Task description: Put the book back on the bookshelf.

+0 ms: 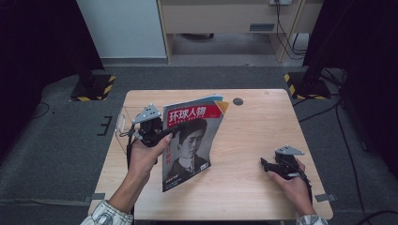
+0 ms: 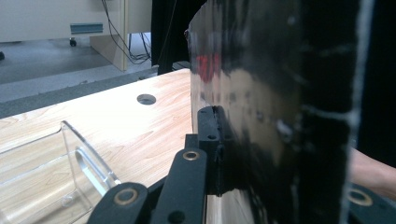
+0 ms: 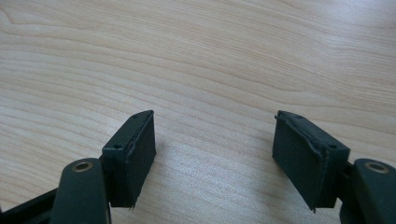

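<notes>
A magazine (image 1: 192,140) with a red title band and a black-and-white portrait on its cover stands tilted above the middle of the wooden table (image 1: 263,117). My left gripper (image 1: 164,133) is shut on its left edge and holds it up off the table. In the left gripper view, the glossy cover (image 2: 261,93) rises close in front, and one black pad (image 2: 211,135) of the left gripper (image 2: 224,140) presses against it. My right gripper (image 1: 265,164) rests low at the table's right front, open with nothing in it. Bare wood shows between the jaws of the right gripper (image 3: 215,149).
A clear acrylic stand (image 1: 121,123) sits at the table's left edge, just behind my left hand, and shows low in the left gripper view (image 2: 70,158). A round cable hole (image 1: 238,101) lies near the far edge. Black stand bases with striped tape flank the table on the floor.
</notes>
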Demonstrator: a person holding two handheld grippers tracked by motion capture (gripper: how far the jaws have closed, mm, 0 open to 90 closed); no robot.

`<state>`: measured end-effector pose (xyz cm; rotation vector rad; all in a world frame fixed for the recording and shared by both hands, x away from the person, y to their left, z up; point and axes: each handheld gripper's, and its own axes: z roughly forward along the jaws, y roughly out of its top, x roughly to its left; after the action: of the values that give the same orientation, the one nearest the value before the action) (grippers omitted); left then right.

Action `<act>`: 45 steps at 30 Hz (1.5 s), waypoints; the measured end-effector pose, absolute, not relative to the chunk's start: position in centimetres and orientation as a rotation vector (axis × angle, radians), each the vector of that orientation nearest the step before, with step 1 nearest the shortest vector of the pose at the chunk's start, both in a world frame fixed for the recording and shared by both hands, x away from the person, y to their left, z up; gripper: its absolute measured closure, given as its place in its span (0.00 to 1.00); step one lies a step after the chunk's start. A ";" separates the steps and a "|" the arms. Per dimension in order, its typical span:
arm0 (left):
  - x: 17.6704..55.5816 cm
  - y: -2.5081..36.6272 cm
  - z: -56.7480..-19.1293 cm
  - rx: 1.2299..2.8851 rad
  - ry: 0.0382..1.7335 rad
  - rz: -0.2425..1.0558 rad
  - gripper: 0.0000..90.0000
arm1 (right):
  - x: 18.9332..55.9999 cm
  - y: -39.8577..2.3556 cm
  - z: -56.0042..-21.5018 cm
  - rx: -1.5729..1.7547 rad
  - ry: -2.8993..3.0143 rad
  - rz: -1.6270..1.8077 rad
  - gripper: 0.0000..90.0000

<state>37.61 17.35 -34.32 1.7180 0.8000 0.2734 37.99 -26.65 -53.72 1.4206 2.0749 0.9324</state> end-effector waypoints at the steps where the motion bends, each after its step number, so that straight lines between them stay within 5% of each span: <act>1: 37.4 17.8 -34.4 1.714 0.803 0.275 0.96 | 38.0 -26.6 -53.7 1.423 2.070 0.932 0.34; 45: 35.0 25.3 -35.5 1.651 0.896 0.339 0.96 | 37.9 -26.7 -53.7 1.404 2.082 0.937 0.34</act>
<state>35.04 25.27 -35.54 1.6506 0.8963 0.3395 37.95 -26.65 -53.74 1.4041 2.0823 0.9371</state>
